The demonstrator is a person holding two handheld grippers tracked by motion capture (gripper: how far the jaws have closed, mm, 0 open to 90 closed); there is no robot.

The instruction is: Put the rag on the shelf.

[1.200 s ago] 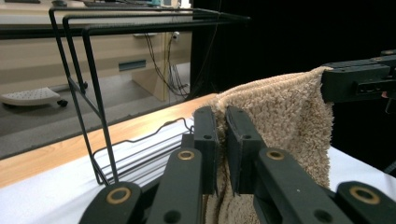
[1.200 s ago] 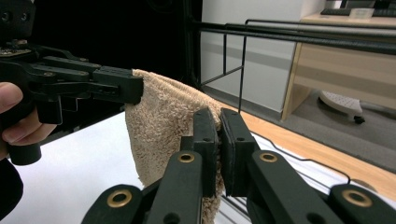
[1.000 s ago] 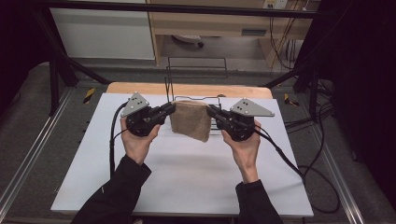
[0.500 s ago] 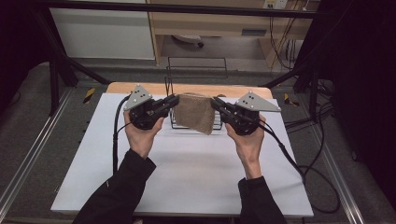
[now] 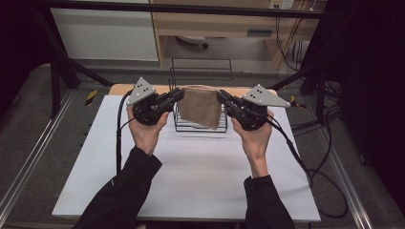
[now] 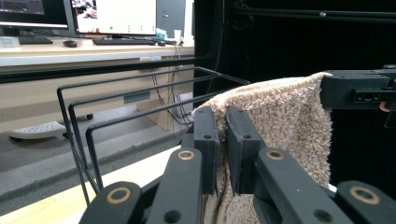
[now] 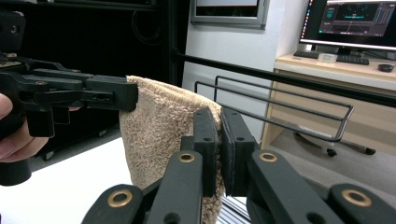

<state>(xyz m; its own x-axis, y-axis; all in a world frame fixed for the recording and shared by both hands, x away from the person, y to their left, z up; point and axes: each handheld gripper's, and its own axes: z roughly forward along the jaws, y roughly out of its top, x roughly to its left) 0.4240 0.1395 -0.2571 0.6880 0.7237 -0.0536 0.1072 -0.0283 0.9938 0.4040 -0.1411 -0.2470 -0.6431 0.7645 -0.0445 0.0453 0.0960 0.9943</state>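
High view: a towel (image 5: 200, 106) is being held up over a wire rack (image 5: 198, 125).
Its top corners are being pinched by the left tongs (image 5: 179, 93) and right tongs (image 5: 222, 97).

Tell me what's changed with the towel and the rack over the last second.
Both grippers, left and right, carried the brown towel away from the person, from above the white table to over the wire rack. Each stays clamped on an upper corner; the rack hasn't moved.

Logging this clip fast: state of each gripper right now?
Left gripper: closed on one top corner of the brown towel.
Right gripper: closed on the towel's other top corner.
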